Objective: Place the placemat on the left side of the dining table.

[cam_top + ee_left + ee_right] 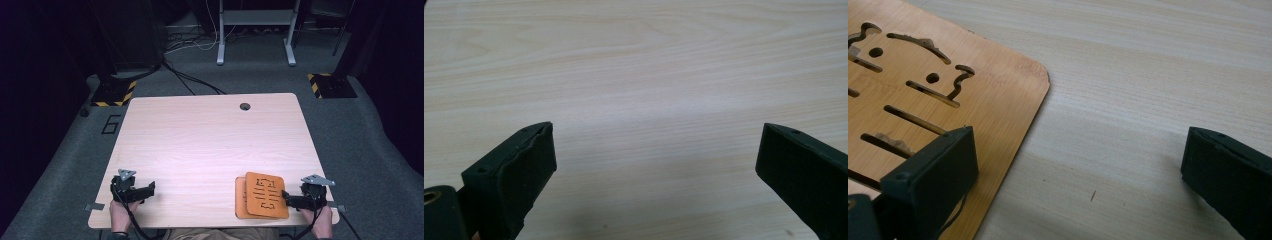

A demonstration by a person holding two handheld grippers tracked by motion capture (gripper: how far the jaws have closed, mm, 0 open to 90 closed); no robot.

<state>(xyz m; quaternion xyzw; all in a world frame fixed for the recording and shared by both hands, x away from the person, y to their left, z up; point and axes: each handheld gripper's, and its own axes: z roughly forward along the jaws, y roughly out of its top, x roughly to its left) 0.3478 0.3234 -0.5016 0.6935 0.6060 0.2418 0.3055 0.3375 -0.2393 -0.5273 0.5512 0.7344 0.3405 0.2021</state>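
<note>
Both hands hold tongs at the desk's (200, 145) near edge in the high view: left tongs (150, 188) by the near-left corner, right tongs (286, 196) touching two stacked orange boards (264, 194) near the near-right corner.

Left gripper view: jaws gape wide over bare wood.

Right gripper view: jaws spread wide, one over the top board's (988, 95) corner, gripping nothing.
</note>
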